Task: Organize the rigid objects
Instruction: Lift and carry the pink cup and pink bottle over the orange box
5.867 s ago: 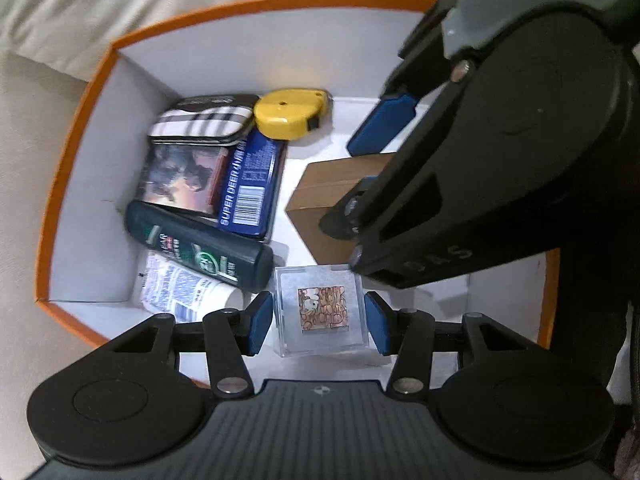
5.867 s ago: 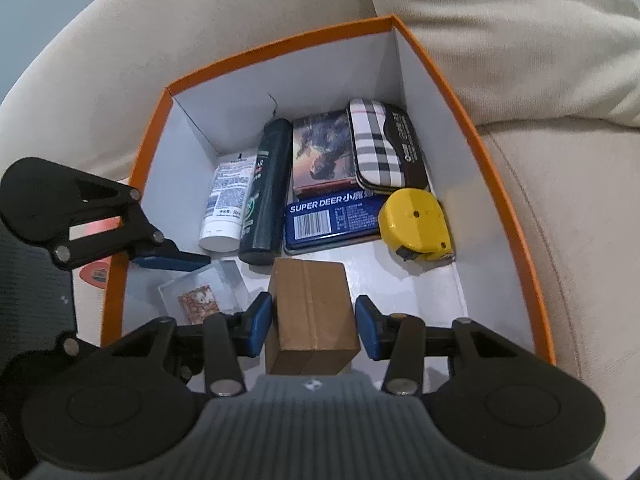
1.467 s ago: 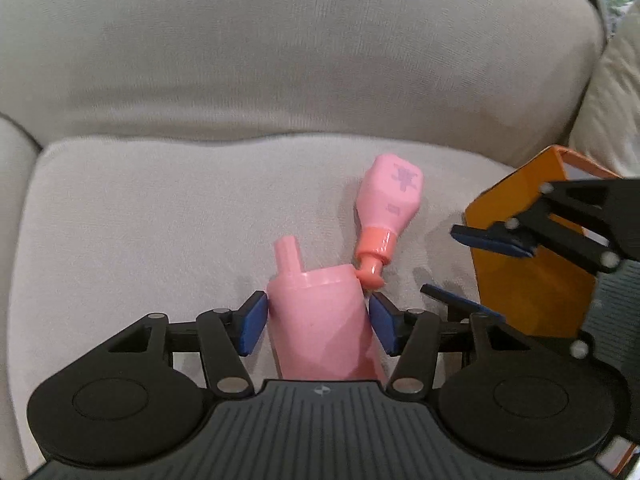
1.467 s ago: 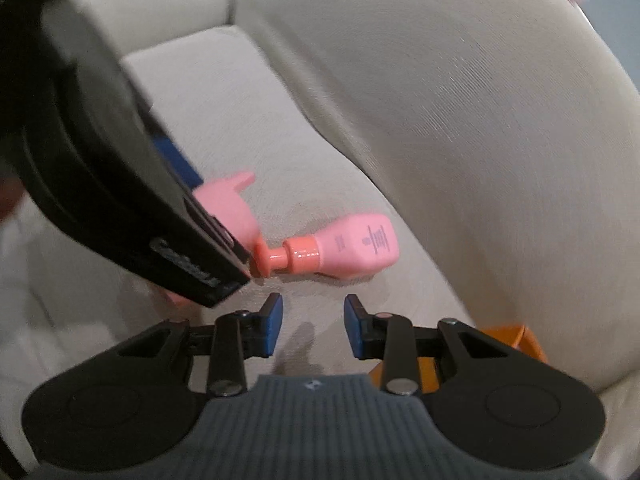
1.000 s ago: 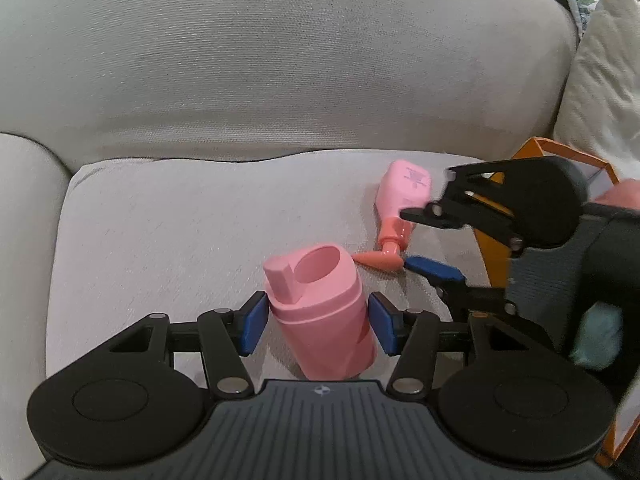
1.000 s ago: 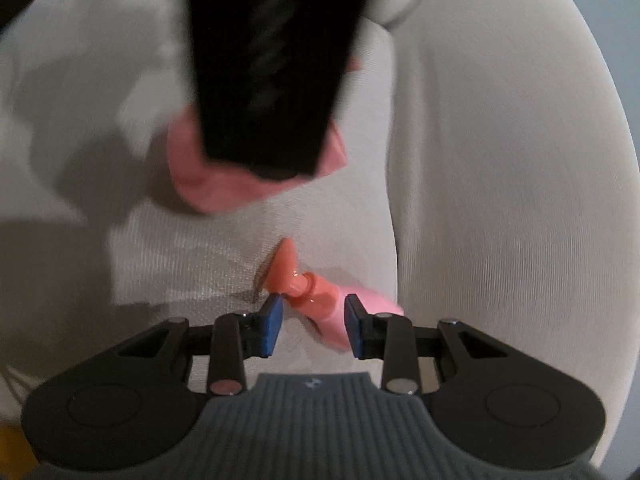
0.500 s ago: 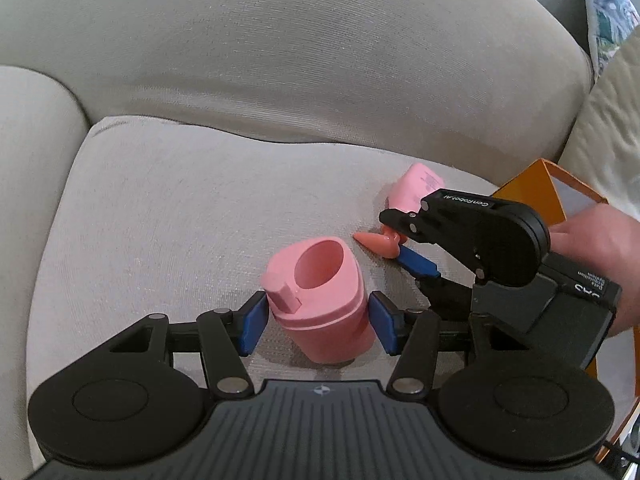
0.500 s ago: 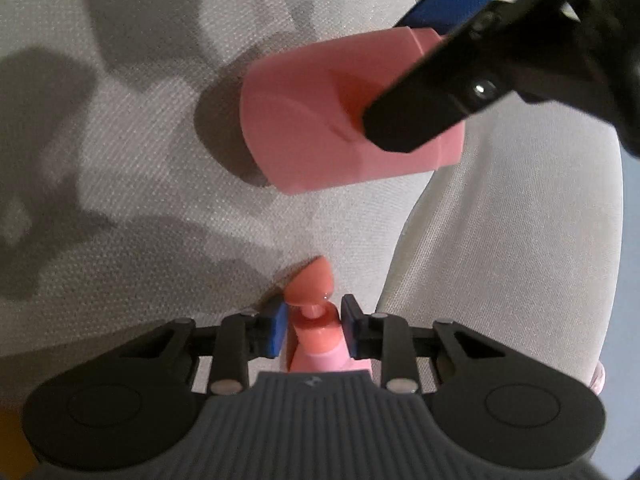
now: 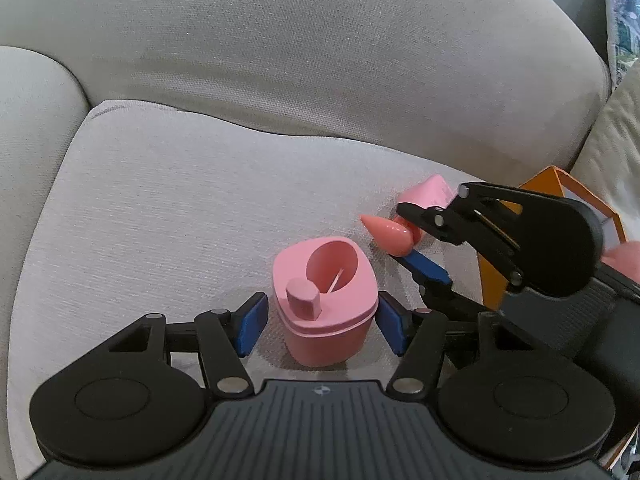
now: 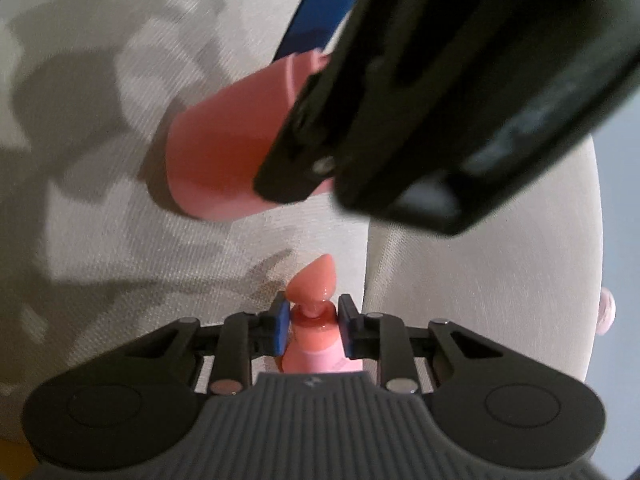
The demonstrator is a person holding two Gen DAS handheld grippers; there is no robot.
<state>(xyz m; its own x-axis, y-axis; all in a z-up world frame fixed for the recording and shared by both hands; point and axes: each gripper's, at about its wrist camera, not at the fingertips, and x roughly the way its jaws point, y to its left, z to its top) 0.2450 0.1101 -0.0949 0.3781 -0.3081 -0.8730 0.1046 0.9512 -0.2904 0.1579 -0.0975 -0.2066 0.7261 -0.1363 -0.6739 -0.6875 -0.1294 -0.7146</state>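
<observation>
Left wrist: left claw angled down, released around upright pink cup, opening.

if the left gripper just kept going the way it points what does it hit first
Most likely the pink container: it stands upright on the sofa seat cushion, directly between the left gripper's open jaws, pads clear of its sides. Its rim would probably be met first, though depth is unclear.
</observation>
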